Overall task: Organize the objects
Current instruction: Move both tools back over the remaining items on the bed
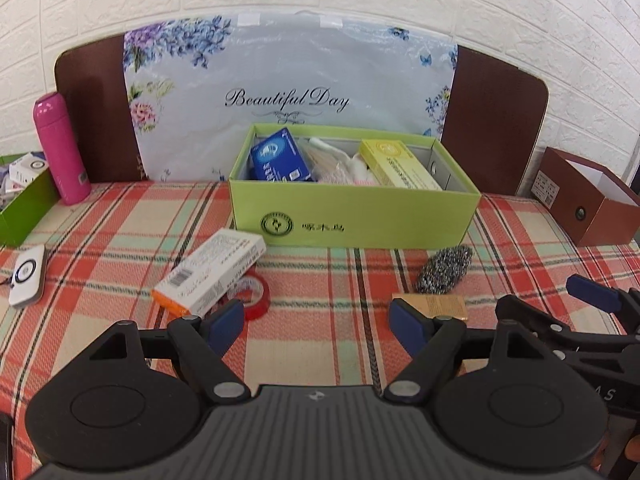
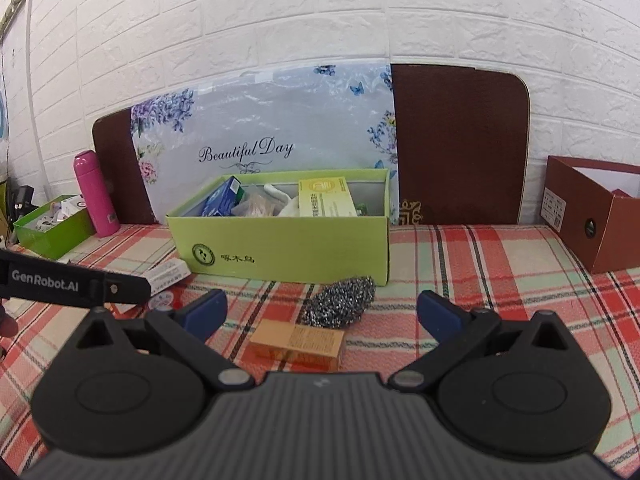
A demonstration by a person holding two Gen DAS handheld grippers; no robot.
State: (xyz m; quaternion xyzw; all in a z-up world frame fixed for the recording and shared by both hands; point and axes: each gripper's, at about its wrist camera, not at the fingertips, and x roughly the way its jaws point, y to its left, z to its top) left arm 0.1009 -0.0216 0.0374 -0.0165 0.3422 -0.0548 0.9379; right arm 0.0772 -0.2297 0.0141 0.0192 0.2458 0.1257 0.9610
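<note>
The right gripper (image 2: 322,316) is standing wide open, holding nothing, above a small tan carton (image 2: 298,343) lying with its long axis left to right at frame centre. The left gripper (image 1: 316,320) is also gaping wide and empty; its arm is reading "GenRobot.AI". Behind, steel wool (image 2: 340,300) is touching the green box (image 2: 288,248). The floral bag (image 1: 288,80) is saying "Beautiful Day".

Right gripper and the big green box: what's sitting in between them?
A small tan box, then a steel scrubber, seen from the right wrist.
</note>
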